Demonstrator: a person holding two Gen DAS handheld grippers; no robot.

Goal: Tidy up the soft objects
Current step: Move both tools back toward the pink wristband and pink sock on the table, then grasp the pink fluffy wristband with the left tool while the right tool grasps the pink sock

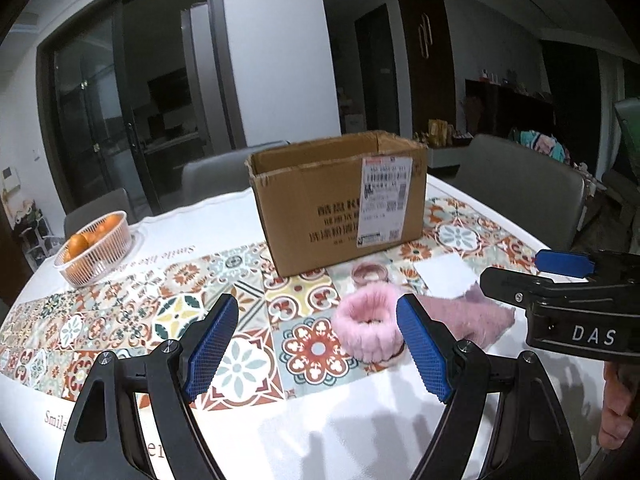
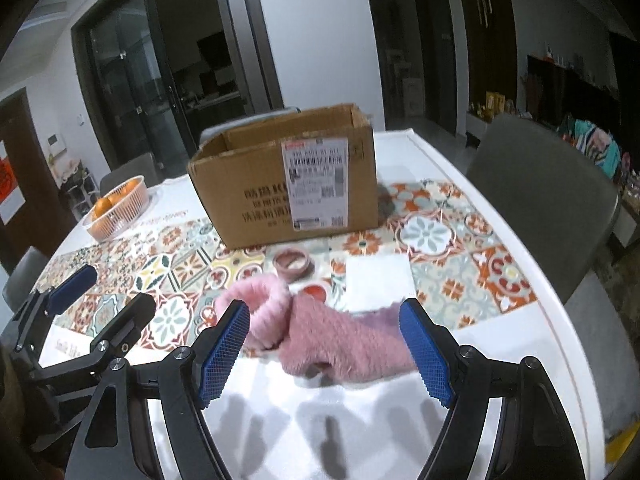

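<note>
Hovering wide, empty: left tool (image 1: 318,350) near pink scrunchie (image 1: 366,330), right tool (image 2: 326,354) over pink sock (image 2: 340,344).

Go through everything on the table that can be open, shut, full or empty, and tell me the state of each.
cardboard box: top open, upright.
fruit basket: holds oranges.
pink fluffy band: lying loose, ungripped.
pink fuzzy cloth: flat on table, ungripped.
left gripper: open.
right gripper: open.

Each gripper (image 1: 318,350) has black curved arms with silver screws. Its pads (image 1: 212,344) are blue and ribbed. White letters "DAS" (image 1: 593,335) mark the right gripper (image 2: 326,354)
</note>
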